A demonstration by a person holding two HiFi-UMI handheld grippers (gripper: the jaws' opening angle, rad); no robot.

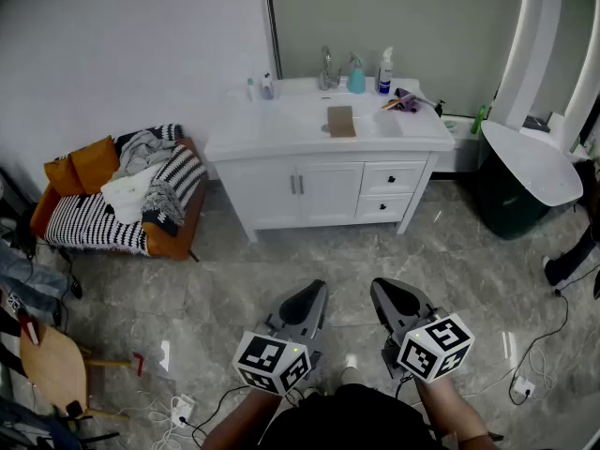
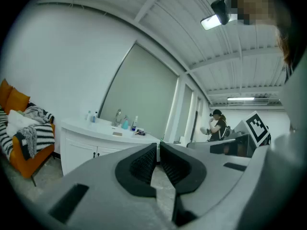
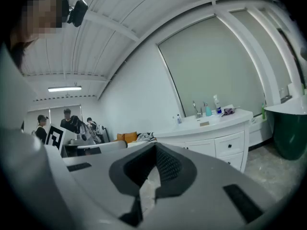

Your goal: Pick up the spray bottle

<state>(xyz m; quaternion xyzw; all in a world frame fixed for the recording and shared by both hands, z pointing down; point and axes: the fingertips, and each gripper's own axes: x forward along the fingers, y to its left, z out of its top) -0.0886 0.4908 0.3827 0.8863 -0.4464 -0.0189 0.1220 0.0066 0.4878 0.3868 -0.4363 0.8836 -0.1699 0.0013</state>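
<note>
The spray bottle [image 1: 385, 70], white with a blue label, stands upright at the back of the white vanity top [image 1: 281, 134], right of the faucet [image 1: 326, 67] and a teal pump bottle [image 1: 356, 77]. It also shows small and far in the left gripper view as the spray bottle [image 2: 135, 124] and in the right gripper view as the spray bottle [image 3: 217, 104]. My left gripper [image 1: 312, 298] and right gripper [image 1: 386, 293] are held low over the floor, well short of the vanity. Both point toward it, shut, with nothing between the pads.
An orange sofa [image 1: 70, 172] piled with a striped blanket and clothes stands left of the vanity. A dark bin under a white curved panel [image 1: 530, 162] is at the right. A wooden stool [image 1: 54, 368] and floor cables [image 1: 539, 345] lie near me. People stand in the background.
</note>
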